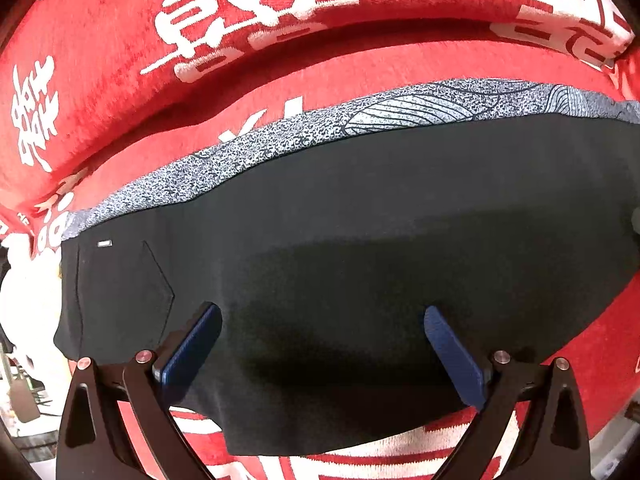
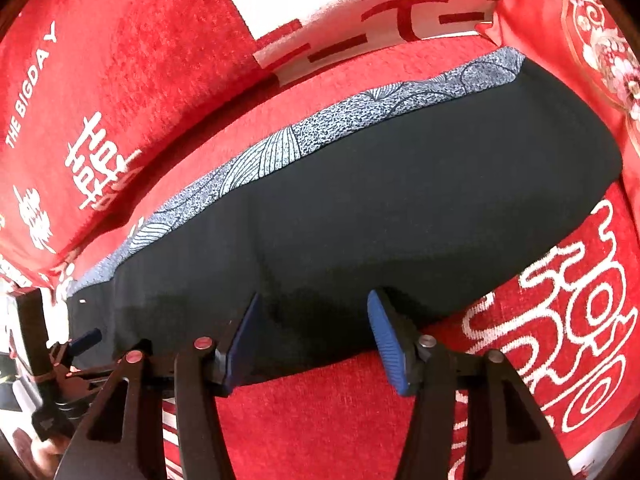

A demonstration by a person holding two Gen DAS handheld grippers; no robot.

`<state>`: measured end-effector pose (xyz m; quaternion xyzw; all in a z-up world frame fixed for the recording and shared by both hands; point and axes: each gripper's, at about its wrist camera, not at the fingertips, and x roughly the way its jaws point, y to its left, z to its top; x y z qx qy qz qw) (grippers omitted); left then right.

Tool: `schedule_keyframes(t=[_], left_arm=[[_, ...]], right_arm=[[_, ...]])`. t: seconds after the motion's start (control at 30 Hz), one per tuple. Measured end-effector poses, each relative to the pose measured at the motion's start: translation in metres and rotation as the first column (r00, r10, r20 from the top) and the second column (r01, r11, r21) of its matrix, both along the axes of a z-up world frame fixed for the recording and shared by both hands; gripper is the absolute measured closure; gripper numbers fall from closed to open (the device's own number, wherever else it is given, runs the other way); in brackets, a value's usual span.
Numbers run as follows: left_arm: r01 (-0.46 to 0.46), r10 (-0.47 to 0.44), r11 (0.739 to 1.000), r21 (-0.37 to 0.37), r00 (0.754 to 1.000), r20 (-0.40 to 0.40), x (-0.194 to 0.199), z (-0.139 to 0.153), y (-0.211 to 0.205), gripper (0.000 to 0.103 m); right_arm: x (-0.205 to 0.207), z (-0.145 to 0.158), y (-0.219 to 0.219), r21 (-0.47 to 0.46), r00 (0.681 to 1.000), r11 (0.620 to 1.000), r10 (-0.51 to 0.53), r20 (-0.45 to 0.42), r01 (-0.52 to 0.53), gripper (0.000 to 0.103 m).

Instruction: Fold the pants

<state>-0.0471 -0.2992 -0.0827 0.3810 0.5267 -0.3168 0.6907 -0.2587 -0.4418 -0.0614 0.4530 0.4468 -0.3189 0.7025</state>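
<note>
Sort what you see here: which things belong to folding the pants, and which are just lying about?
Job:
black pants
left gripper, open
right gripper, open

Lying about:
red printed cover
red embroidered cushion

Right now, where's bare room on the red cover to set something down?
Free: the red cover in front of the pants, and the strip between their patterned edge and the back cushion. Crowded: the right end, where the pants meet the embroidered cushion.
</note>
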Motion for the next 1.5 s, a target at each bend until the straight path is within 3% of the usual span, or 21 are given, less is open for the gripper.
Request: schedule_keyframes(t=[0.27,0.43,0.73,0.9,1.07,1.2,1.27,1.37,1.5], left_arm=[[0.022,-0.023,0.999,0.030,0.999,0.035,-0.003,0.008,-0.003,0.001],[0.042,-0.042,0.999,0.032,0.999,0.013,-0.017,0.020,-0.007,0.001],[0.101,-0.102,0.994,-0.033,0.993,-0.059,-0.064,0.032,-0.047,0.001],[0.084,-0.092,0.994,-0.068,0.988,-0.122,-0.085,0.033,-0.072,0.001],[0.056,-0.074,0.990,-0.132,0.988,-0.134,-0.094,0.044,-0.099,0.001],[0.009,-0.031,0.988,-0.157,0.990,-0.138,-0.090,0.038,-0.111,0.001],[-0.004,-0.010,0.994,-0.109,0.992,-0.122,-0.083,0.021,-0.110,0.001],[-0.032,0.016,0.995,-0.093,0.986,-0.166,-0.081,0.005,-0.102,0.001],[-0.020,0.002,0.993,-0.117,0.988,-0.157,-0.083,0.004,-0.099,0.001]], right_arm=[[-0.022,0.004,-0.007,0.076,0.996,0.996,-0.047,0.071,0.041,0.044],[-0.049,0.007,-0.008,0.118,0.992,0.990,-0.089,0.087,0.078,0.044],[-0.090,0.002,-0.015,0.154,0.982,0.973,-0.183,0.056,0.172,0.044],[-0.098,0.004,-0.017,0.151,0.981,0.972,-0.188,0.054,0.178,0.044],[-0.107,0.004,-0.025,0.160,0.973,0.968,-0.210,0.091,0.194,0.044],[-0.118,0.007,-0.037,0.163,0.947,0.961,-0.253,0.196,0.223,0.044],[-0.124,0.003,-0.043,0.172,0.934,0.954,-0.281,0.220,0.246,0.044],[-0.136,-0.009,-0.052,0.215,0.905,0.935,-0.335,0.263,0.284,0.044],[-0.156,-0.027,-0.055,0.281,0.833,0.905,-0.409,0.373,0.319,0.044]])
